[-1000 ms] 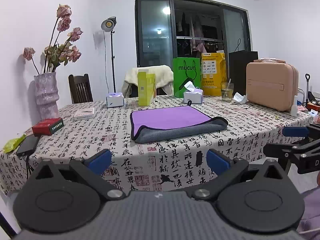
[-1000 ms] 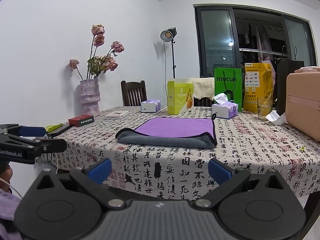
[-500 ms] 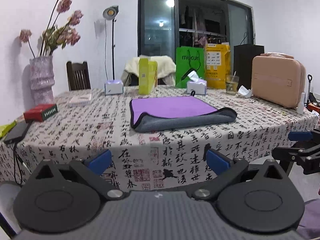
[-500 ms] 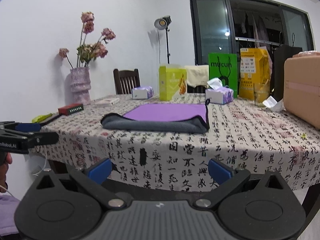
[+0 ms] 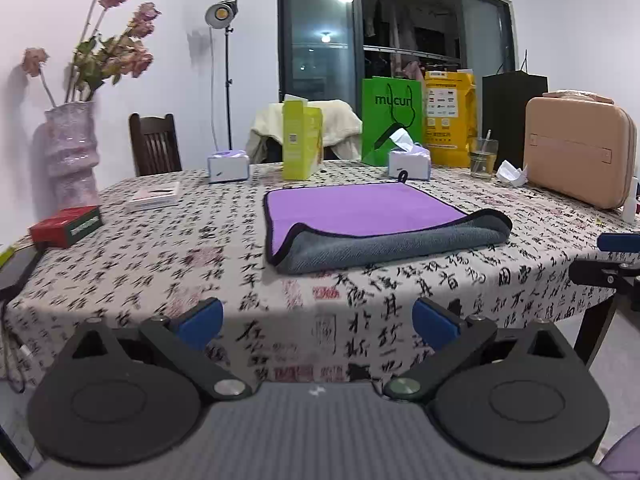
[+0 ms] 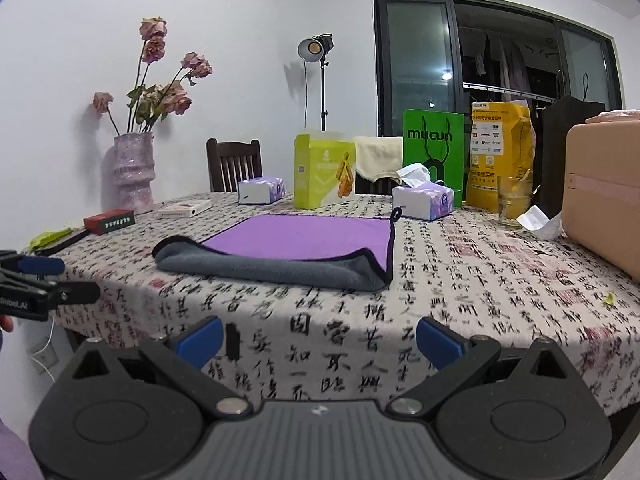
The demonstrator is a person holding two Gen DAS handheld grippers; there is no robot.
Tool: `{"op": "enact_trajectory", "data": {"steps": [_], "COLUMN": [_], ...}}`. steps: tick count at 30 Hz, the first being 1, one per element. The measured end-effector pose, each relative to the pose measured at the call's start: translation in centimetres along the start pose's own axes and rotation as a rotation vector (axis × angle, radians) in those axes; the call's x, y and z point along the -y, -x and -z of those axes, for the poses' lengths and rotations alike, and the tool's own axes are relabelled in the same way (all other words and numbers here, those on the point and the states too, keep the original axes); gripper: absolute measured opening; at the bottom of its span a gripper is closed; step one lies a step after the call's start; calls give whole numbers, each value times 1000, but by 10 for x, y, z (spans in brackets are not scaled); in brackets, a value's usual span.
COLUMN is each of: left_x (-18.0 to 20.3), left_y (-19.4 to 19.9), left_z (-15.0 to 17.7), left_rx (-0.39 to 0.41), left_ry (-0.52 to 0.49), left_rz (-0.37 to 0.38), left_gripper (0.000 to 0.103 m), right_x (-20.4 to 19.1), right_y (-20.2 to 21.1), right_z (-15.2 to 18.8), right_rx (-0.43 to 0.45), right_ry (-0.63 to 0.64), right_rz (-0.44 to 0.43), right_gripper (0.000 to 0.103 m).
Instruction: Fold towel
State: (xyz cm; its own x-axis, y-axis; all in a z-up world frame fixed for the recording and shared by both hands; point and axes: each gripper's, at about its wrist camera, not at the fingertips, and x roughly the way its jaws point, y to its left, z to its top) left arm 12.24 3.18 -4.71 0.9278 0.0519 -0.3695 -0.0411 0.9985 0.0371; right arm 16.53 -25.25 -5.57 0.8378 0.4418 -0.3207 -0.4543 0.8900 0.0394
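A purple and grey towel [image 5: 372,220] lies folded on the patterned tablecloth [image 5: 180,256], its grey fold facing the near edge; it also shows in the right wrist view [image 6: 296,248]. My left gripper [image 5: 318,322] is open and empty, in front of the table's near edge, short of the towel. My right gripper [image 6: 318,338] is open and empty, also at the near edge. Each gripper shows at the side of the other's view: the right one [image 5: 608,260] and the left one [image 6: 36,280].
On the table stand a pink case [image 5: 576,160], a glass [image 5: 482,158], tissue boxes [image 5: 408,160], a yellow-green box [image 5: 300,142], a vase of flowers [image 5: 72,152], a red box [image 5: 66,226] and a phone [image 5: 16,268]. A chair [image 5: 154,144] stands behind.
Both grippers dipped lower in front of the table edge, then rose and moved closer to the table. The towel has not moved.
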Motion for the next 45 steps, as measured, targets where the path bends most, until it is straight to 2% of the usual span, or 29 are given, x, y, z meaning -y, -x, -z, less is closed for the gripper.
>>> {"op": "enact_trajectory", "data": {"steps": [10,12,14,16,19,23,26,28,30,32,33,34,36,38,40,45], "left_x": [-10,-12,-12,-15,-19,-24,-26,-28,-30,-30,-31,-30,-29,-26,-23,-27], "left_y": [-49,-59,-70,-81,-97,-116,-127,-133,-136,-140,-143,-145,-149,-149,-149,-150], "left_z": [-27,-33,-38,-43,-51,-56,-57,-57,-58,-59,-59,-59,-58,-55,-52,-52], "left_rx": [-40,-48,-57,-71,-94,-122,-142,-160,-152,-161,-172,-185,-191,-180,-169,-180], "left_ry": [15,23,31,52,71,88,73,75,78,70,67,63,51,27,8,37], "left_rz": [19,27,28,32,30,23,27,48,68,72,73,74,74,76,77,91], "left_gripper": [92,85,71,66,45,46,50,50,50,39,34,24,17,9,9,9], "right_x": [20,23,26,28,30,35,46,52,55,56,55,55,54,53,52,54], "right_y": [-51,-60,-69,-80,-93,-111,-126,-136,-144,-151,-153,-157,-161,-166,-168,-171], "right_z": [-22,-26,-31,-35,-39,-48,-53,-54,-52,-52,-51,-51,-50,-48,-46,-44], "right_rx": [-10,-13,-8,7,20,12,-12,-32,-50,-63,-71,-81,-105,-123,-141,-156], "right_ry": [-15,-20,-13,14,44,45,-25,-53,-56,-44,-37,-30,-21,-10,0,-4], "right_rz": [-10,-25,-34,-42,-36,-44,-54,-61,-73,-94,-105,-116,-132,-127,-119,-131], "right_gripper": [103,103,103,103,103,100,97,92,82,76,66,58,28,17,12,12]}}
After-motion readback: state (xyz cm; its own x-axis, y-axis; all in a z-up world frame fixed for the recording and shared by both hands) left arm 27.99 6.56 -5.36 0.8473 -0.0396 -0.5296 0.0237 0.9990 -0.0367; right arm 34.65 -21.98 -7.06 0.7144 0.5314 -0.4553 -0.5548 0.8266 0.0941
